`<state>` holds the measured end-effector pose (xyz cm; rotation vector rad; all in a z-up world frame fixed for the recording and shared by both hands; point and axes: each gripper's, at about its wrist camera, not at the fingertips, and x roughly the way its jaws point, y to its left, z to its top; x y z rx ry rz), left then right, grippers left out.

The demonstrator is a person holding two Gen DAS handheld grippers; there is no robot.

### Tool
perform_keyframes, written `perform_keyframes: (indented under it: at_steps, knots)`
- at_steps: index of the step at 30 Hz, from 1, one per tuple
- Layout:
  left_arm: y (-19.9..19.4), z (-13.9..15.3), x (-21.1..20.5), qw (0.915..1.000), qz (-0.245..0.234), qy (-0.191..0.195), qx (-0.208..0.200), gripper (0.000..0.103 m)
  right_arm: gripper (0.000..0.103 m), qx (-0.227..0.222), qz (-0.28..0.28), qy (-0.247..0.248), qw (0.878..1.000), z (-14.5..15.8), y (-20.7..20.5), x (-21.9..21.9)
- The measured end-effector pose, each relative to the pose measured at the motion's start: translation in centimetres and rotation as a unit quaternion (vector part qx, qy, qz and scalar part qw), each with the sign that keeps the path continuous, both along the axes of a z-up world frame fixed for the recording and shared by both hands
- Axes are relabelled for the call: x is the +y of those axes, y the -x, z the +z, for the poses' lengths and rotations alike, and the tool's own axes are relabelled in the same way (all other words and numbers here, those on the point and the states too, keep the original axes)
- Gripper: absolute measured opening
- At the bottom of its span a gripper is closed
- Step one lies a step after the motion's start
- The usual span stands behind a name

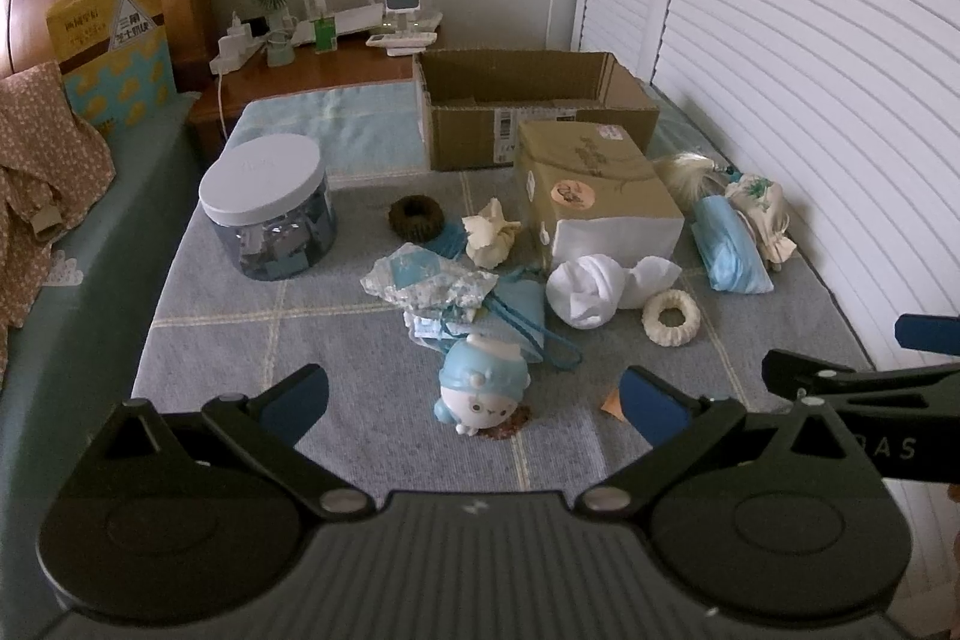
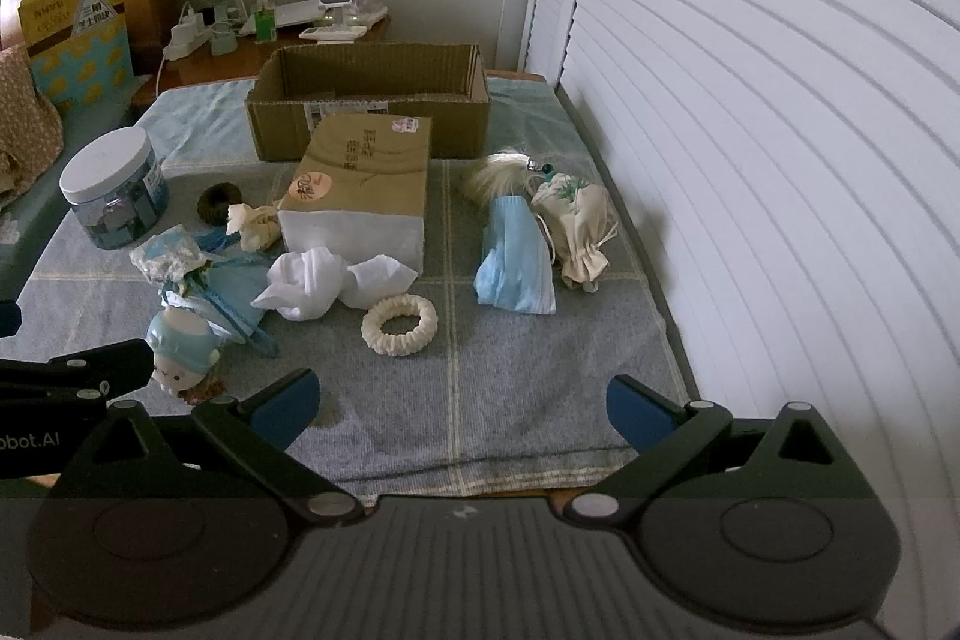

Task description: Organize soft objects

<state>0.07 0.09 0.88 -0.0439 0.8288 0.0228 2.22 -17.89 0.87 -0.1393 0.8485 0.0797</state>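
Observation:
Soft things lie scattered on a grey checked cloth (image 1: 252, 340). A blue and white plush toy (image 1: 483, 391) lies just ahead of my open left gripper (image 1: 474, 403). A cream scrunchie (image 2: 400, 317), a white cloth wad (image 2: 312, 283), a blue face mask (image 2: 516, 259), a cream drawstring pouch (image 2: 576, 226), a brown scrunchie (image 1: 415, 216) and a blue patterned bundle (image 1: 429, 280) lie further back. An open cardboard box (image 2: 372, 112) stands at the back. My right gripper (image 2: 462, 409) is open and empty above the cloth's near edge.
A closed tan box (image 2: 360, 196) stands in front of the cardboard box. A jar with a white lid (image 1: 267, 208) stands at the left. A louvred white door (image 2: 750, 160) runs along the right. A wooden nightstand (image 1: 312, 70) with a fan and gadgets is behind.

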Motion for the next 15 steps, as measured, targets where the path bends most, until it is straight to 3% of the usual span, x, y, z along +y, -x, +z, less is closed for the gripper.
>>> perform_keyframes:
  at_steps: [15]
  knots:
    - [-0.07, -0.06, 0.01, 1.0000, 0.001, -0.004, -0.004, 0.102, 0.103, 0.000, -0.001, -0.001, 1.000, 0.10, 0.00, -0.04]
